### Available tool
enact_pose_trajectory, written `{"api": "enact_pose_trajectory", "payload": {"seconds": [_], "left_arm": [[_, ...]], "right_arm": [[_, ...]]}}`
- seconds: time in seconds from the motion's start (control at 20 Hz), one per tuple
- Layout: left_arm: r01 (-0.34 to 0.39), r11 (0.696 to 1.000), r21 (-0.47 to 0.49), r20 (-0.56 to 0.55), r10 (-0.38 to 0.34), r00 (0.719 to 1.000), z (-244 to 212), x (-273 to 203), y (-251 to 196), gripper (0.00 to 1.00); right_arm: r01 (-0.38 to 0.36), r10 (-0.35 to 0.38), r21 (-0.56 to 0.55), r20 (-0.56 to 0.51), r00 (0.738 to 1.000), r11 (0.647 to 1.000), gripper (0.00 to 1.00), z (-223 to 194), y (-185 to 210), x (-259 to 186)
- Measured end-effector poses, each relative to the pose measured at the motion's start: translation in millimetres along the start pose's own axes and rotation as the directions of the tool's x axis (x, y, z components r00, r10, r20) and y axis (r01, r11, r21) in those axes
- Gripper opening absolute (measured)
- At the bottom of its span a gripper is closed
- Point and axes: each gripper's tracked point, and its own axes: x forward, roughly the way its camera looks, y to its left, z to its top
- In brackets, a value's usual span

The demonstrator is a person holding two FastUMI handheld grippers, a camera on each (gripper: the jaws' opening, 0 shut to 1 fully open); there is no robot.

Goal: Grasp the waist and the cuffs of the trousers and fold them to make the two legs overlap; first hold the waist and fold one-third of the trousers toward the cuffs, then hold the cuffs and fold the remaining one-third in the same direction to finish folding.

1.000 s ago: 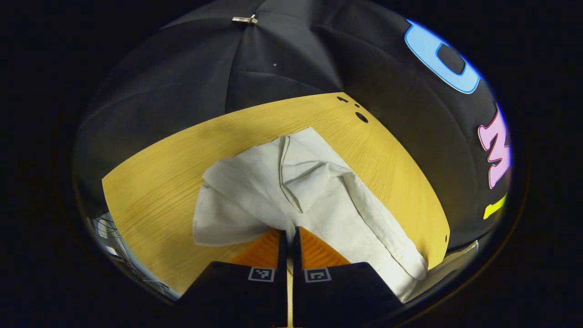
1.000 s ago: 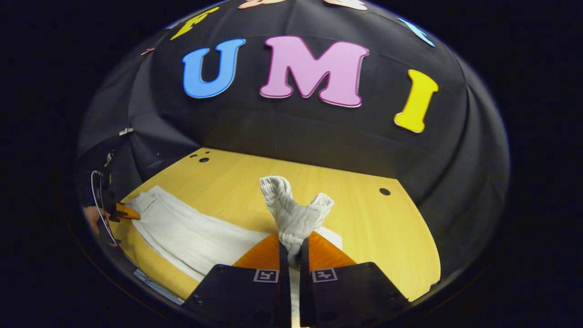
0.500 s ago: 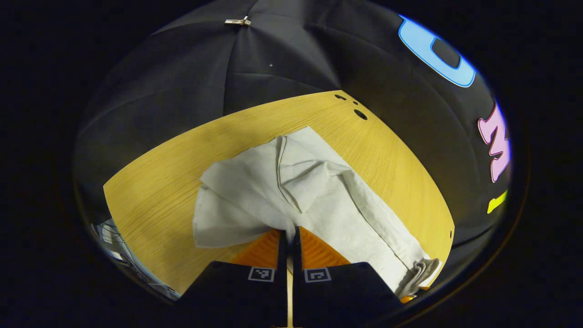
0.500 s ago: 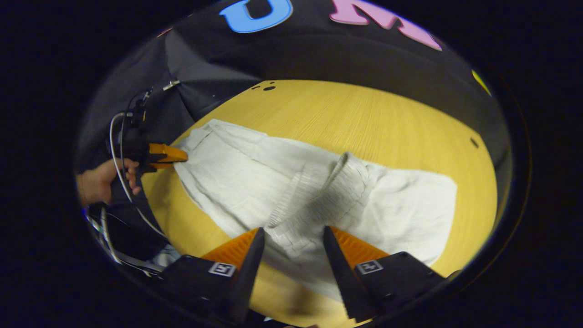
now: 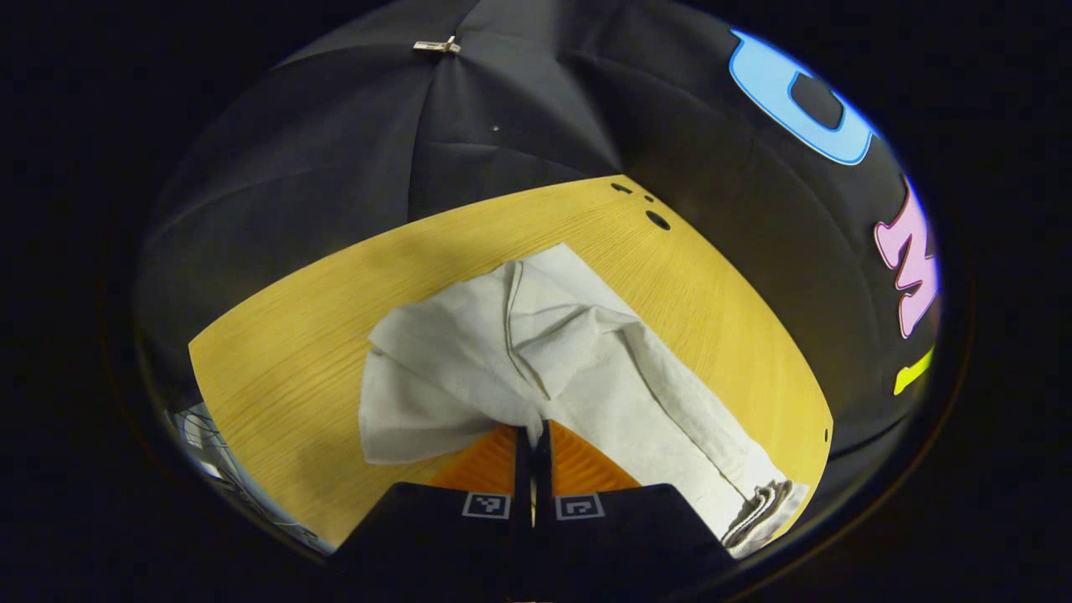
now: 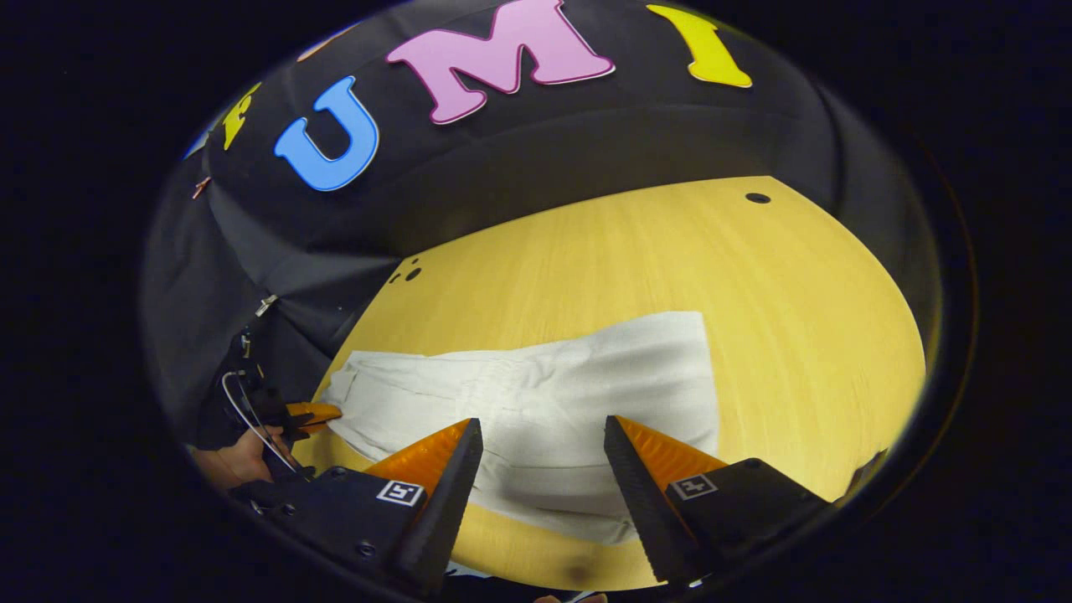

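Observation:
The white trousers (image 5: 578, 368) lie stretched over the yellow wooden table (image 5: 285, 352). My left gripper (image 5: 533, 431) is shut on the rumpled wide end of the cloth near the table's front edge. A ribbed end (image 5: 766, 507) rests at the far lower right of the left gripper view. In the right gripper view the trousers (image 6: 544, 394) lie flat as a long band. My right gripper (image 6: 543, 456) hovers above them, open, with nothing between its fingers. The left gripper (image 6: 314, 412) pinches the band's left end, held by a hand (image 6: 239, 456).
The table (image 6: 687, 251) has bare wood beyond the trousers toward the booth's black wall. Small round holes (image 5: 657, 220) mark one far corner, and a single hole (image 6: 758, 198) marks another. A cable (image 6: 243, 402) loops by the hand at the table's left edge.
My right gripper has opened and let go of the ribbed end, which dropped onto the trousers. It then drew back above the cloth. My left gripper stays shut on its end.

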Motion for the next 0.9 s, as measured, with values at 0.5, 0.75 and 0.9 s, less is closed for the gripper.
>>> {"api": "enact_pose_trajectory", "payload": {"seconds": [0.5,0.75,0.9], "left_arm": [[0.201,0.896,0.395,0.202,-0.298,0.933,22.8,-78.6,-162.0,0.06],[0.316,0.754,0.577,0.136,-0.470,0.872,-32.2,-121.5,-263.4,0.05],[0.375,0.650,0.661,0.028,-0.520,0.853,-89.2,-129.3,-302.6,0.05]], "right_arm": [[0.010,-0.010,0.005,-0.013,1.000,1.000,0.90,5.8,-52.2,-17.5],[0.057,-0.057,0.042,0.017,0.998,0.998,0.90,14.9,-94.5,-34.6],[0.093,-0.095,0.074,0.036,0.995,0.993,0.91,16.1,-116.9,-46.1]]}}
